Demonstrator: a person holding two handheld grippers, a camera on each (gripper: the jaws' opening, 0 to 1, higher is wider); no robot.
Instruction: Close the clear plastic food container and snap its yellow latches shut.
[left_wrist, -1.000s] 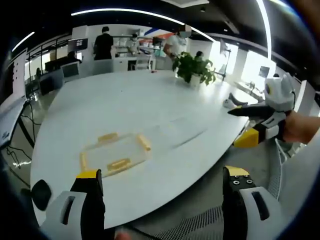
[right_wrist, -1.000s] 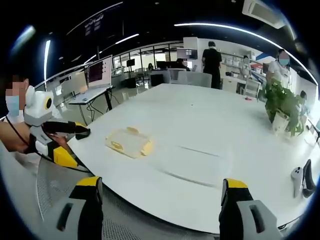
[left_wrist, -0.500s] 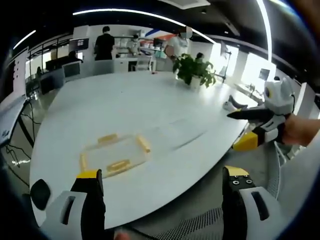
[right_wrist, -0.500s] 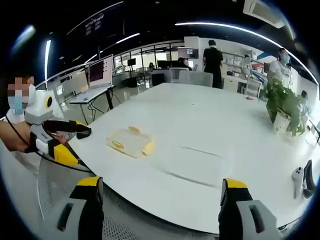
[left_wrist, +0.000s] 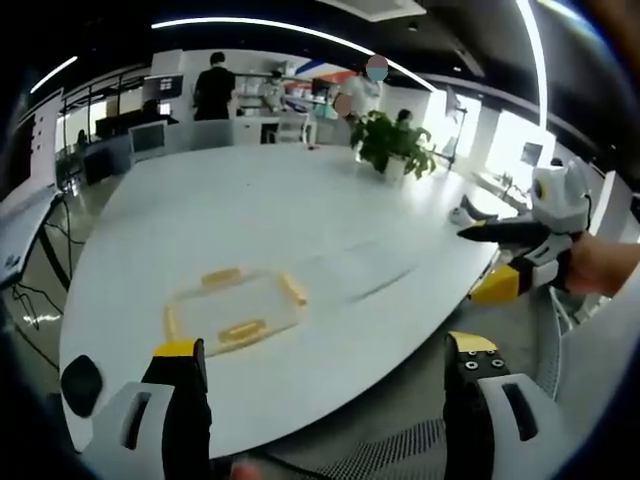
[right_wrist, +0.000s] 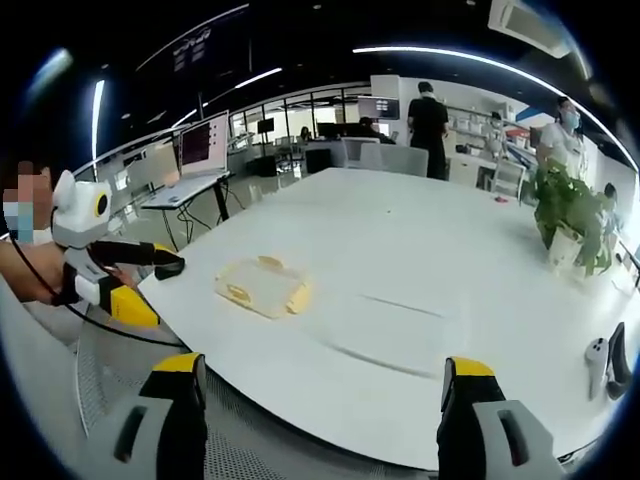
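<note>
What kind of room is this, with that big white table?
Probably an open-plan office or lab. The large white table has chairs at its far end, a monitor stands on a desk to one side, a potted plant sits on the table, and people stand at counters behind.

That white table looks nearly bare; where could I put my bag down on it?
Most of the table is free: the wide stretch between the food container near the front edge and the potted plant at the far side. A clear lid lies just beside the container, so avoid that. Small devices crowd the right edge.
</note>
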